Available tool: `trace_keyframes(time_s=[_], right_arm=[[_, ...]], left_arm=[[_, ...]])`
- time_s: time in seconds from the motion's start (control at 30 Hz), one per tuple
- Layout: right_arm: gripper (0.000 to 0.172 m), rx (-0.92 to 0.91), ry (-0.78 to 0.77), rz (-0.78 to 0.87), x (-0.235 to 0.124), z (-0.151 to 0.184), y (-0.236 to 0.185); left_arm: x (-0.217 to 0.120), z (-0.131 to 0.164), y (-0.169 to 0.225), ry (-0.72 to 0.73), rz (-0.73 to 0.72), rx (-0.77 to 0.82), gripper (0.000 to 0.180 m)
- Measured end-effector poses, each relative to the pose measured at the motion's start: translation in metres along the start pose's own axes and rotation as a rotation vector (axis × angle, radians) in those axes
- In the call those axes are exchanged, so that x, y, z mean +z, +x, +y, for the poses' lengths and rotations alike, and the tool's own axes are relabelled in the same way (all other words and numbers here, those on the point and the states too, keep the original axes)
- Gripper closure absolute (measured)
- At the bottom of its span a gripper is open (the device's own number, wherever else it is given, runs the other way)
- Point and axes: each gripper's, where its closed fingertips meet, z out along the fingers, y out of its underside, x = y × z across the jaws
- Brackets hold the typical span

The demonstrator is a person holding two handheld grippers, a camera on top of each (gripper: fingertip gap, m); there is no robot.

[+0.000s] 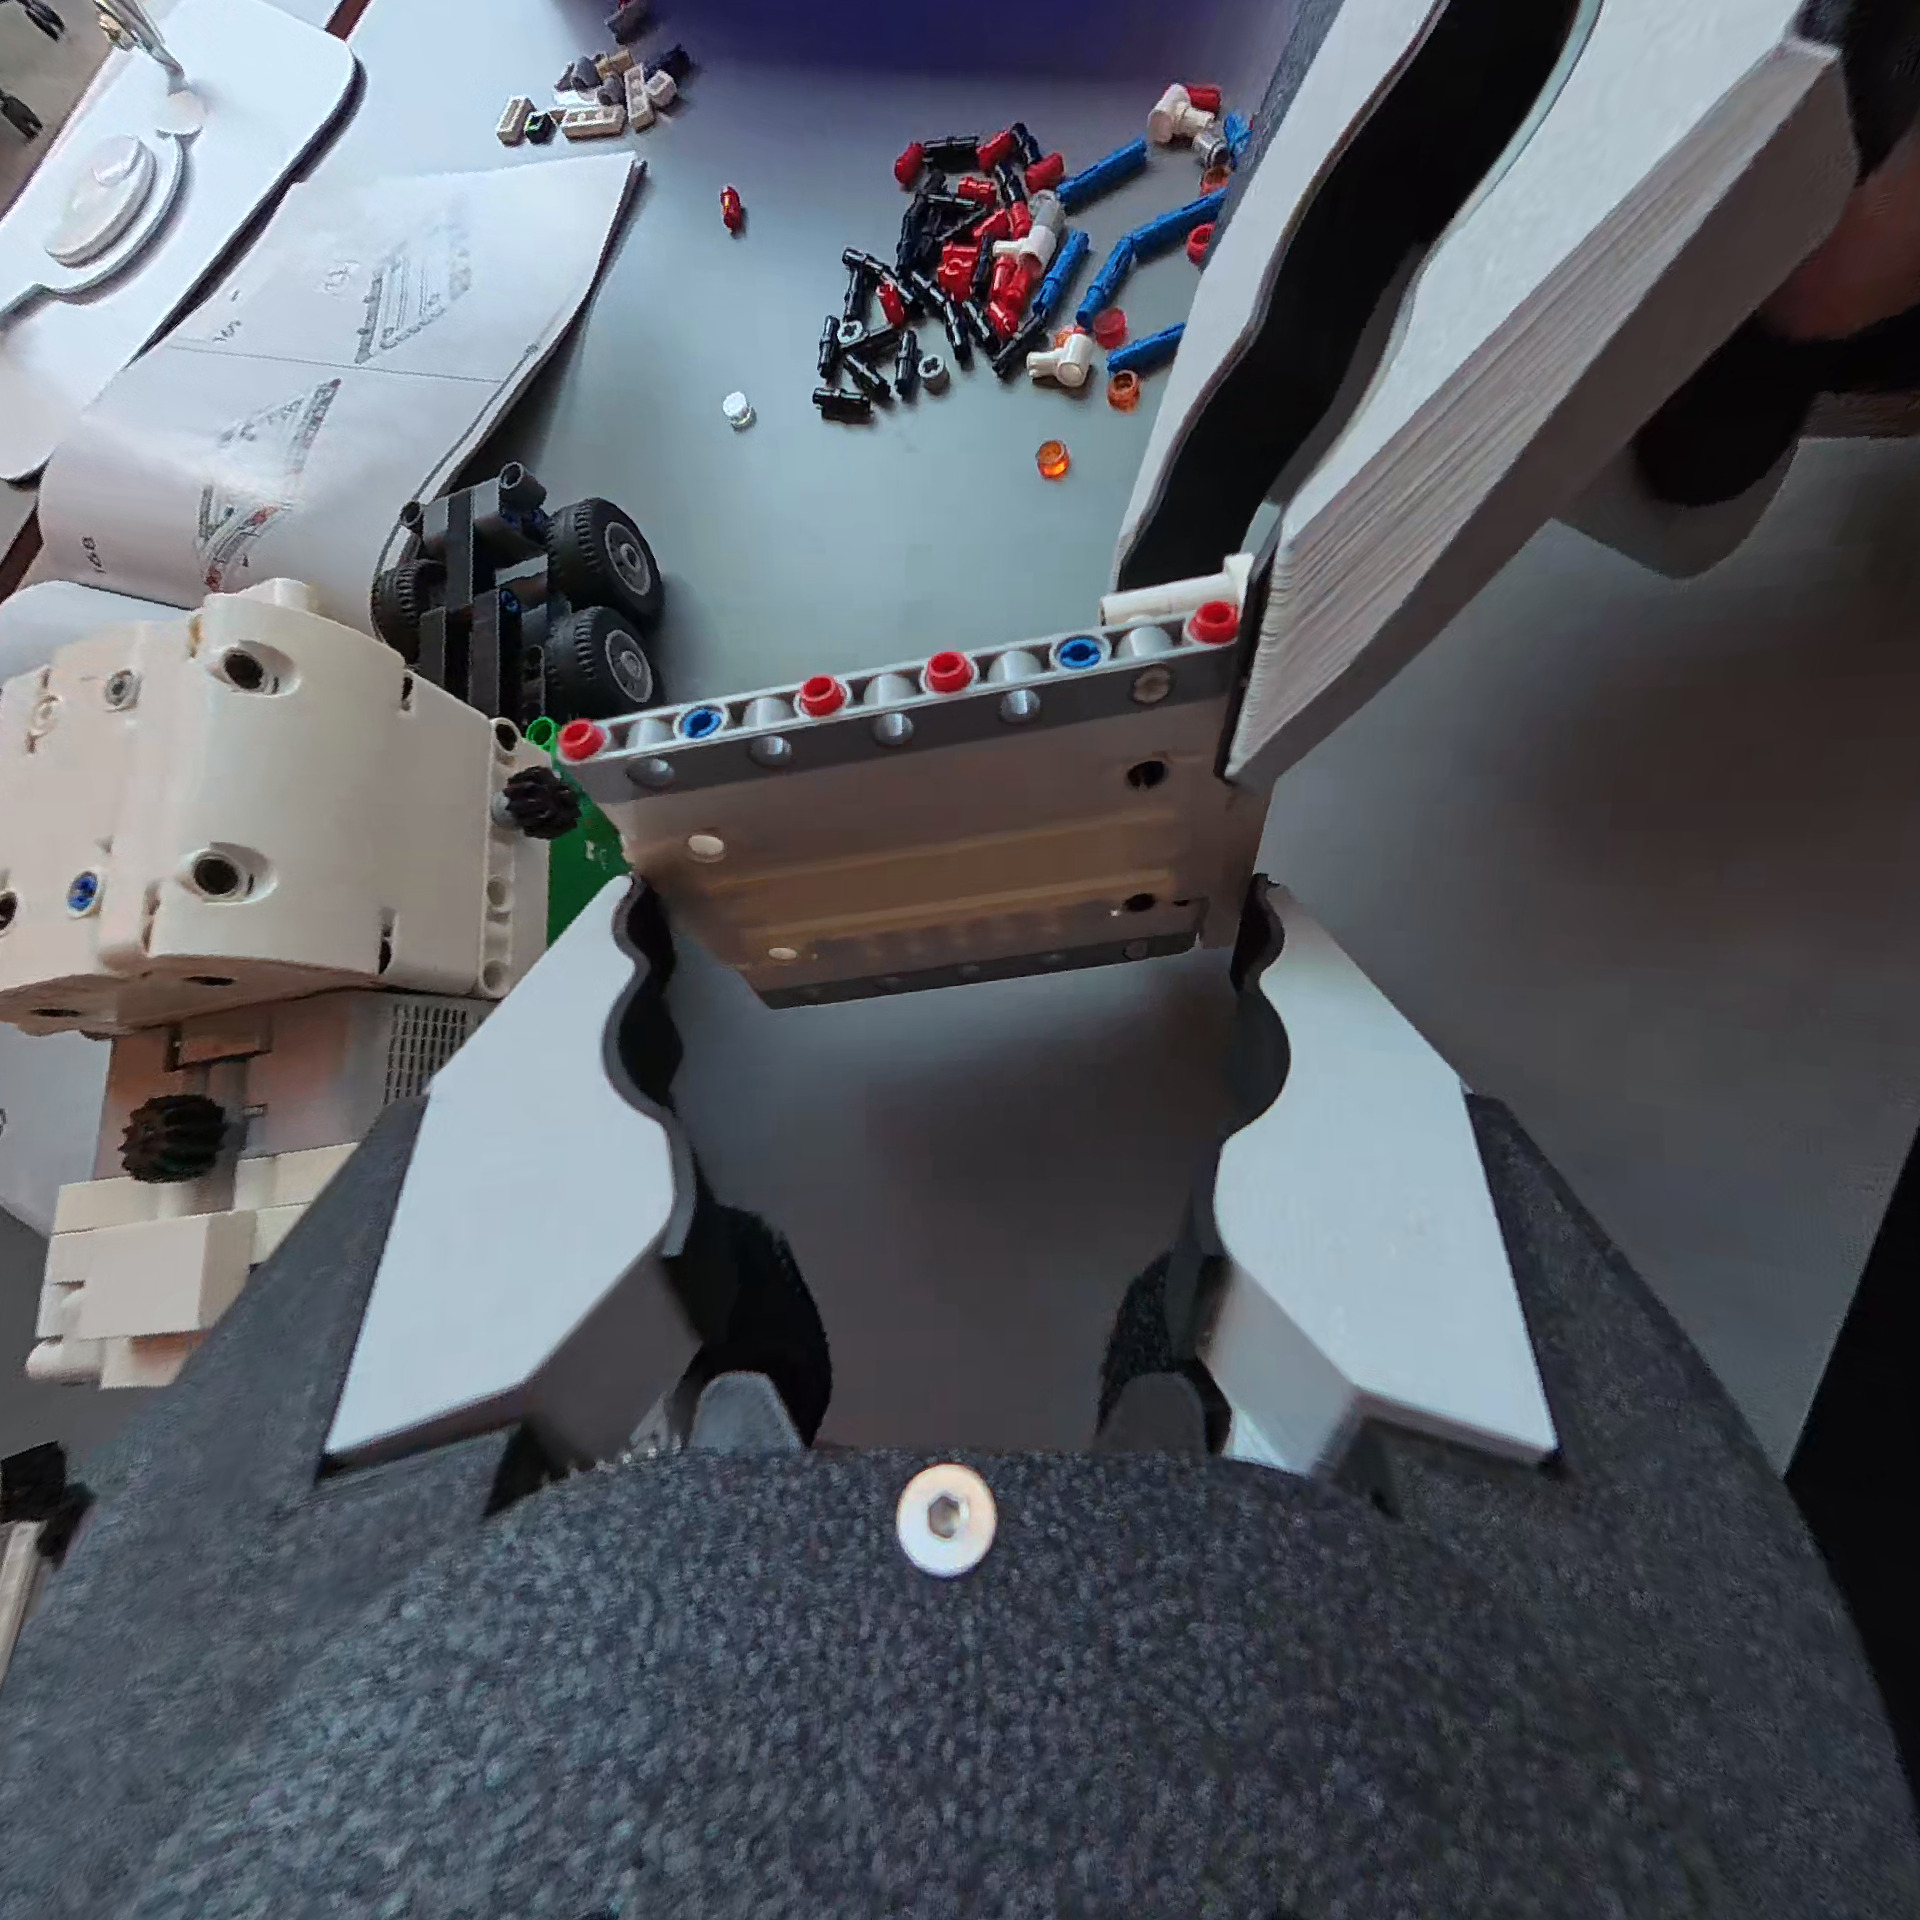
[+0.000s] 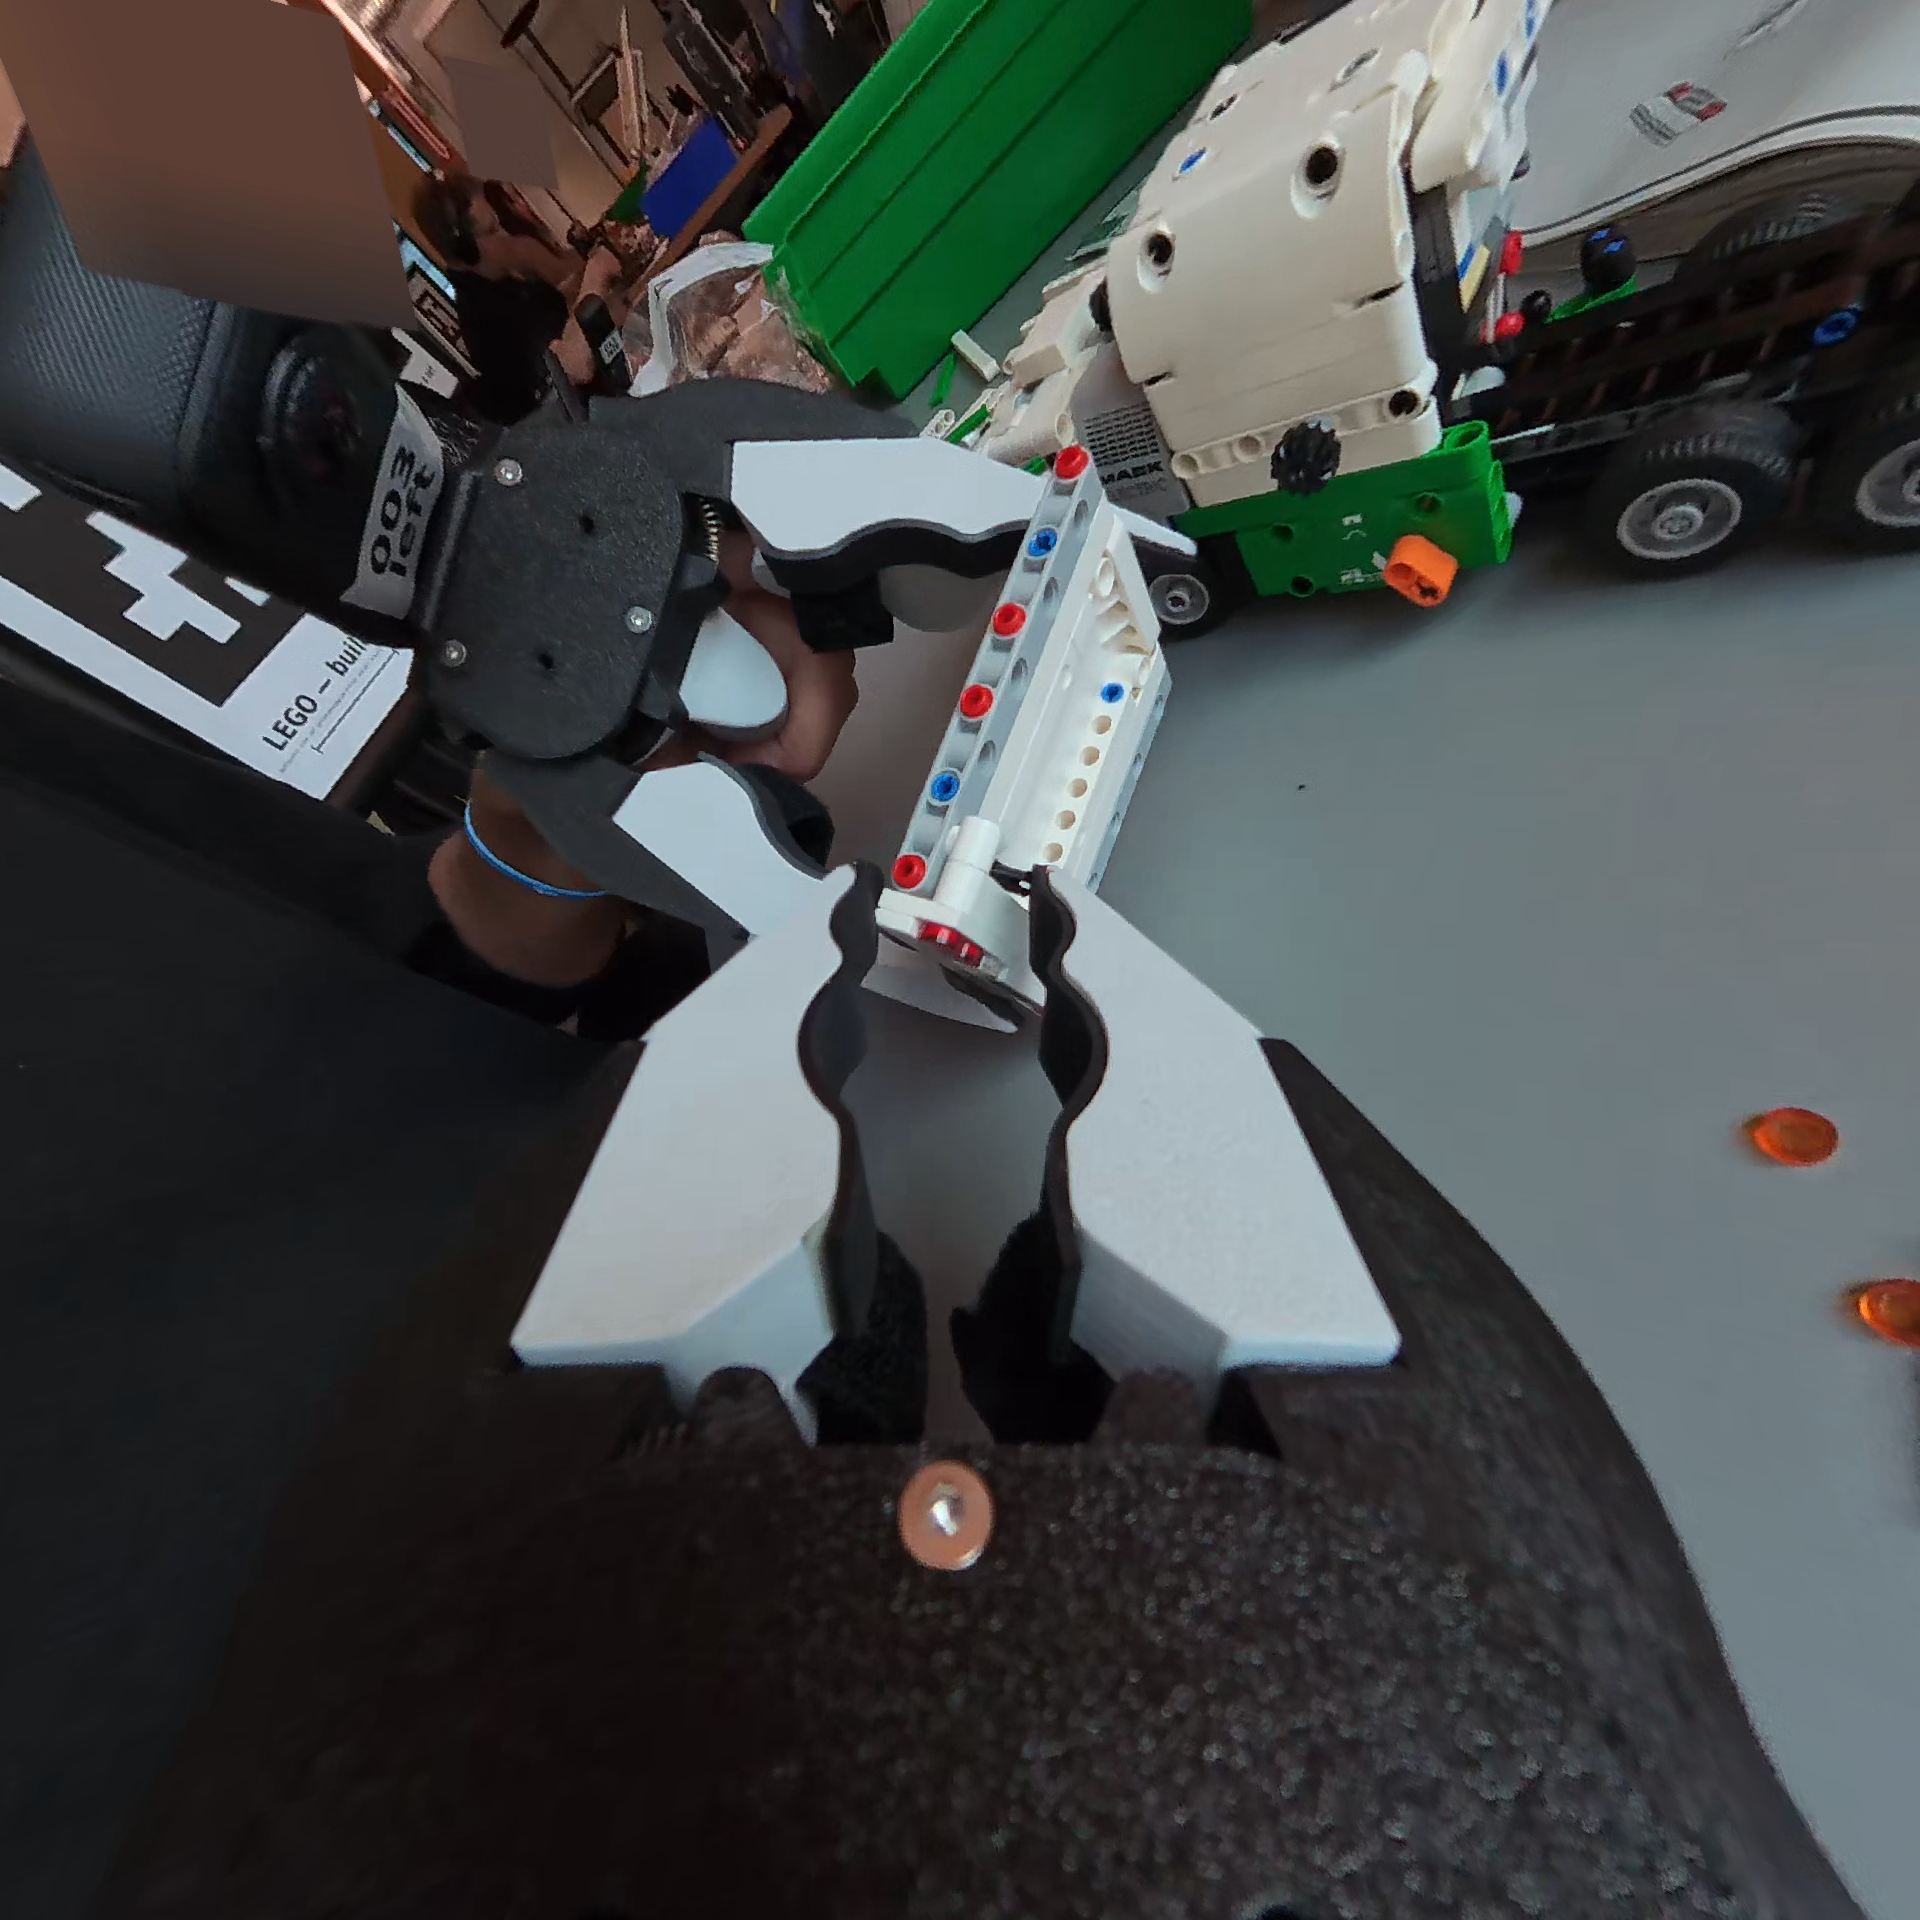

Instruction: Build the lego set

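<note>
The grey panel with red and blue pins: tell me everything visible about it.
The grey panel is a flat plastic brick-built assembly, edged by a grey beam of round holes with red and blue pins alternating among empty ones. White pieces back it, with a white connector at one end. It stands tilted on the grey table, beside the white and green truck. The right gripper closes on its end. The left gripper is wide open around its lower edge, not visibly pressing.

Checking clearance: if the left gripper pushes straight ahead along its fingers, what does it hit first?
Most likely the grey brick panel: it sits directly ahead of the left gripper, spanning its wide-open jaws. Depth is unclear, but nothing shows nearer.
</note>
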Motion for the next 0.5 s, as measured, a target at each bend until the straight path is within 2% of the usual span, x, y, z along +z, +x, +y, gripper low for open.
trace_keyframes(time_s=[0.23,0.5], right_arm=[[0.144,0.078,0.006,-0.024,0.0,0.007,0.005],[0.143,0.134,-0.006,-0.069,-0.008,0.01,0.008]], left_arm=[[0.004,-0.019,0.004,0.1,0.034,-0.064,0.071],[0.011,-0.024,0.011,0.078,0.13,-0.084,0.073]])
